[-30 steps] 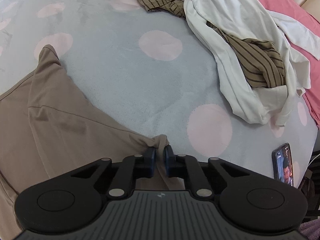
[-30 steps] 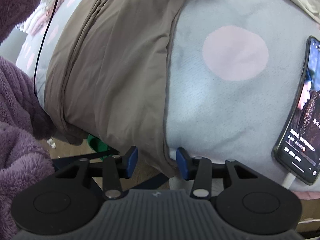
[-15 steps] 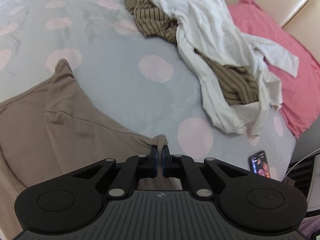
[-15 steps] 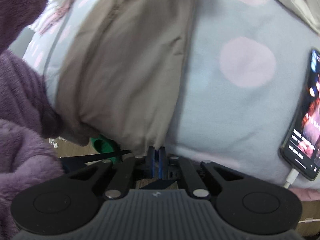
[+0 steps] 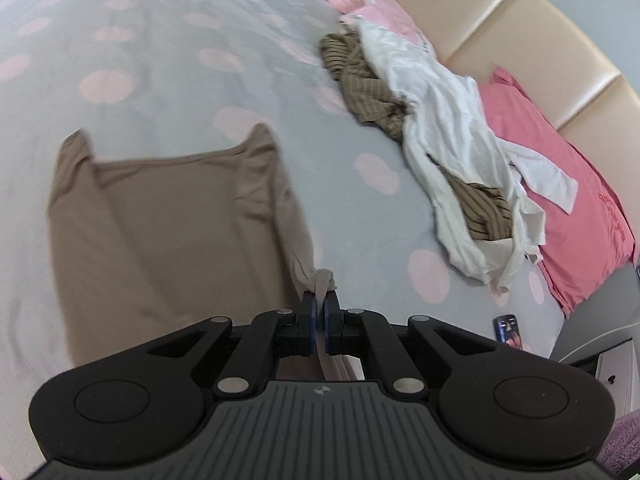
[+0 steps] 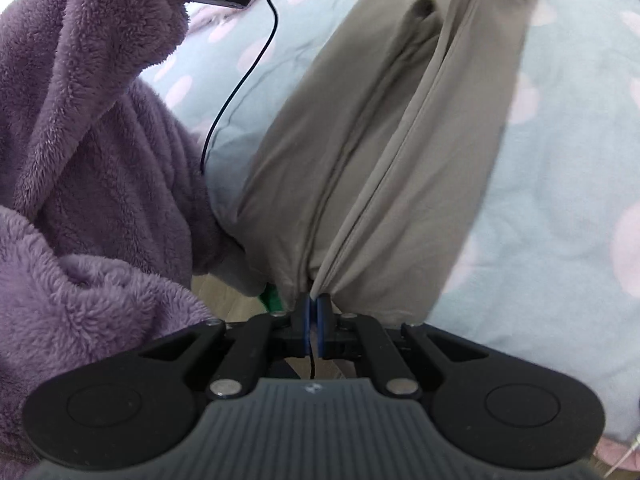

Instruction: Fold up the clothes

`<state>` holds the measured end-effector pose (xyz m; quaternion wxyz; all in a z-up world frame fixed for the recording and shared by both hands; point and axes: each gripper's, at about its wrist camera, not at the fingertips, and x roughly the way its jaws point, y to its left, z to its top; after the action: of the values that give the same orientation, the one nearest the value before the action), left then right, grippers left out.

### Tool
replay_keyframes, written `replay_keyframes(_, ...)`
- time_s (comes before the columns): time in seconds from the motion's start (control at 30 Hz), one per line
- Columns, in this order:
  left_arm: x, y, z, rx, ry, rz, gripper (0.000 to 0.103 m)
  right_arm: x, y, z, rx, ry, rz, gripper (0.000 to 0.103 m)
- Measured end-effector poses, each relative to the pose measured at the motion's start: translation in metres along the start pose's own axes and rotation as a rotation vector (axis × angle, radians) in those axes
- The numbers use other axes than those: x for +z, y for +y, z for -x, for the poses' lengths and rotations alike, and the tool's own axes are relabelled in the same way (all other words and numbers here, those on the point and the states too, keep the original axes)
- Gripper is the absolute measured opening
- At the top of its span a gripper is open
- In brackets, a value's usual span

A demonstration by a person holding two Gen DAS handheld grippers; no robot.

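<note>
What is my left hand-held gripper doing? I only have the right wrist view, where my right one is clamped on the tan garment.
Observer: The left hand-held gripper is shut on a bunched corner of the same tan garment.
Operator: Is the far end of it lying flat?
Observer: Mostly. Its far edge lies spread on the dotted bedspread, with two corners peaking up.
Operator: Anything else on the bed?
Observer: A white garment tangled with a striped brown one lies near a pink pillow, apart from yours.
</note>
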<state>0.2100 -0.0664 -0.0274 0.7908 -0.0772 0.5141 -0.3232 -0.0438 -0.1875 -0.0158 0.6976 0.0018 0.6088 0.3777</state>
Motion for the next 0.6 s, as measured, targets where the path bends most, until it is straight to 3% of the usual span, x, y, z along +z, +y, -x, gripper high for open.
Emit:
replay_keyframes(0.17, -0.011, 0.030, -0.011, -0.002, 0.006, 0.017, 0.002, 0.015, 0.004, -0.031, 0.016, 0.060, -0.028, 0.004)
replay_keyframes(0.4, -0.018, 0.030, -0.024, 0.037, 0.020, -0.047, 0.004, 0.026, 0.001, -0.045, 0.029, 0.093, -0.047, 0.004)
replay_keyframes(0.43, -0.019, 0.030, -0.023, 0.036, 0.016, -0.045, 0.008, 0.028, 0.001, -0.046, 0.027, 0.095, -0.039, 0.004)
replay_keyframes(0.5, -0.027, 0.027, -0.012, 0.038, 0.009, -0.047, 0.029, 0.026, 0.000, -0.047, 0.015, 0.103, -0.023, 0.004)
replay_keyframes(0.6, -0.043, 0.024, 0.008, 0.045, 0.000, -0.054, 0.043, 0.023, -0.001, -0.053, 0.007, 0.122, -0.012, 0.009)
